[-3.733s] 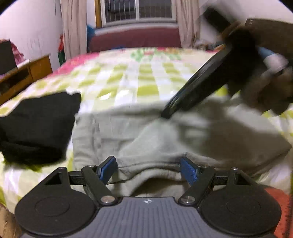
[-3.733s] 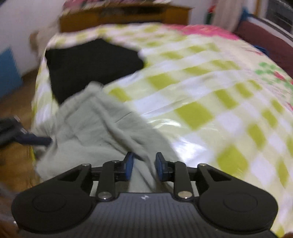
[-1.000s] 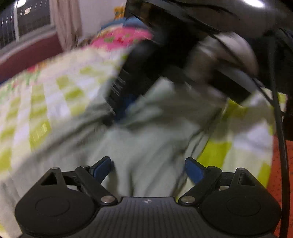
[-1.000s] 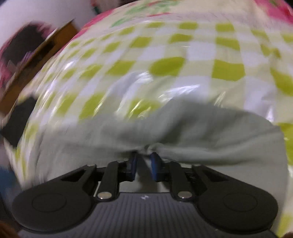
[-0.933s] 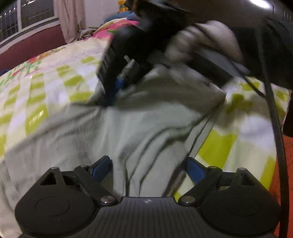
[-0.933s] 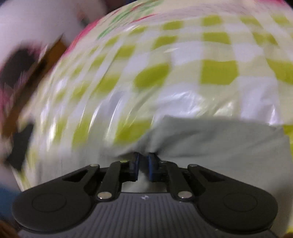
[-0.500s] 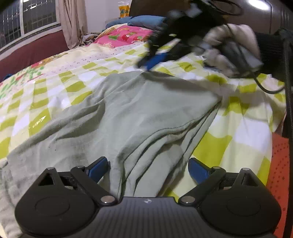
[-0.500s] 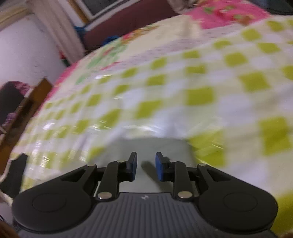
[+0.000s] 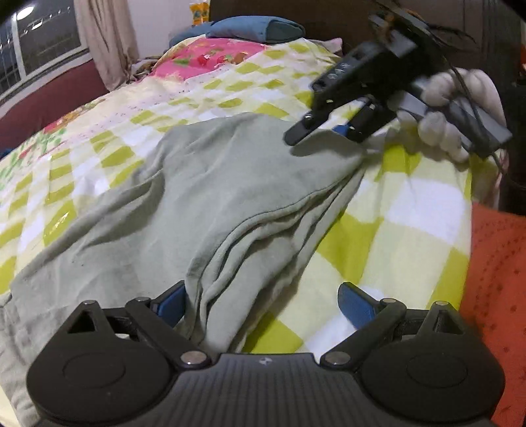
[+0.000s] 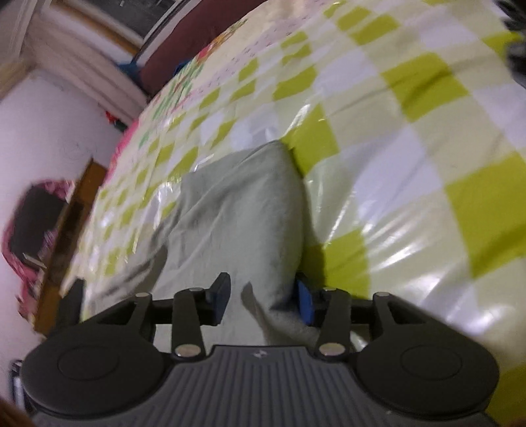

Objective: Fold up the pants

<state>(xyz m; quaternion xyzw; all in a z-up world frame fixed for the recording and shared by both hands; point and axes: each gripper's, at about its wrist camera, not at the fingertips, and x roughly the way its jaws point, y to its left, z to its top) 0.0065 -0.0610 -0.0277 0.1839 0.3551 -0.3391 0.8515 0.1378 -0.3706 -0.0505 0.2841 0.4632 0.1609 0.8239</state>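
Grey-green pants [image 9: 210,203] lie folded in layers on a green-and-white checked bedspread [image 9: 411,210]. My left gripper [image 9: 263,299] is open, its jaws wide on either side of the near folded edge, not holding it. My right gripper [image 9: 332,131] shows in the left wrist view just above the pants' far right corner, held by a white-gloved hand. In the right wrist view the right gripper [image 10: 263,292] is open with a corner of the pants [image 10: 243,210] lying between its jaws.
An orange cloth [image 9: 493,279] lies at the right edge of the bed. A blue pillow [image 9: 253,28] and pink floral bedding [image 9: 203,59] are at the far end. A wooden cabinet [image 10: 62,236] stands left of the bed.
My right gripper has opened and let go of the pants' edge, then tilted and come down at the far right corner. The pants have settled flat. The left gripper stays open.
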